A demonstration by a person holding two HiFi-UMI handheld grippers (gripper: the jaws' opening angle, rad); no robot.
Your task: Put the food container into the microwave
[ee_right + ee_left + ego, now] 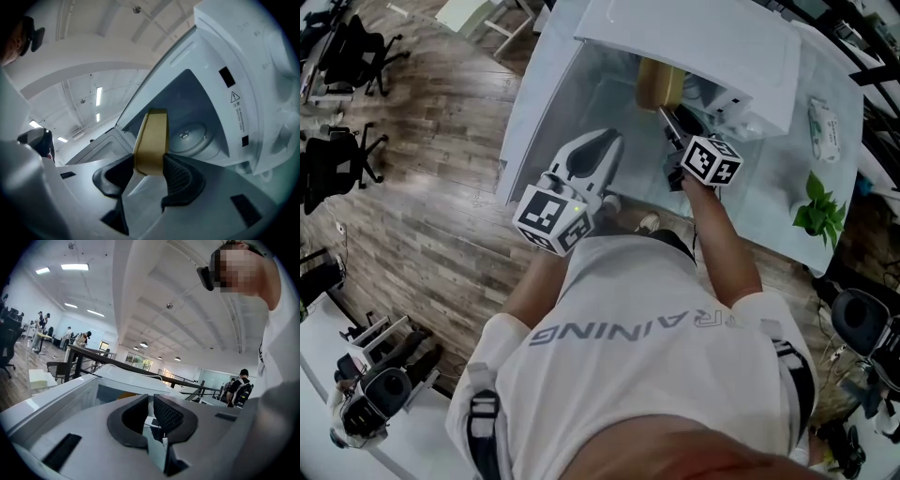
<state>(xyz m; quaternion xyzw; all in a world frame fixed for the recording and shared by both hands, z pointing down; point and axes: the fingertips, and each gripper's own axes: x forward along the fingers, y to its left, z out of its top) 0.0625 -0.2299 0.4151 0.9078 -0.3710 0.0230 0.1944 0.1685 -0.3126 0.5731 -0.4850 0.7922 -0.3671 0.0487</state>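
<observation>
A white microwave stands on the white table with its door swung open to the left. My right gripper is shut on the rim of a tan food container, holding it at the mouth of the cavity. In the right gripper view the container rises from between the jaws of the right gripper, in front of the glass turntable. My left gripper hangs near the open door with its jaws together and nothing between them; in its own view the left gripper points at the microwave.
A small green plant and a white packet lie on the table right of the microwave. Black office chairs stand on the wooden floor at the left. Several people are far off in the room.
</observation>
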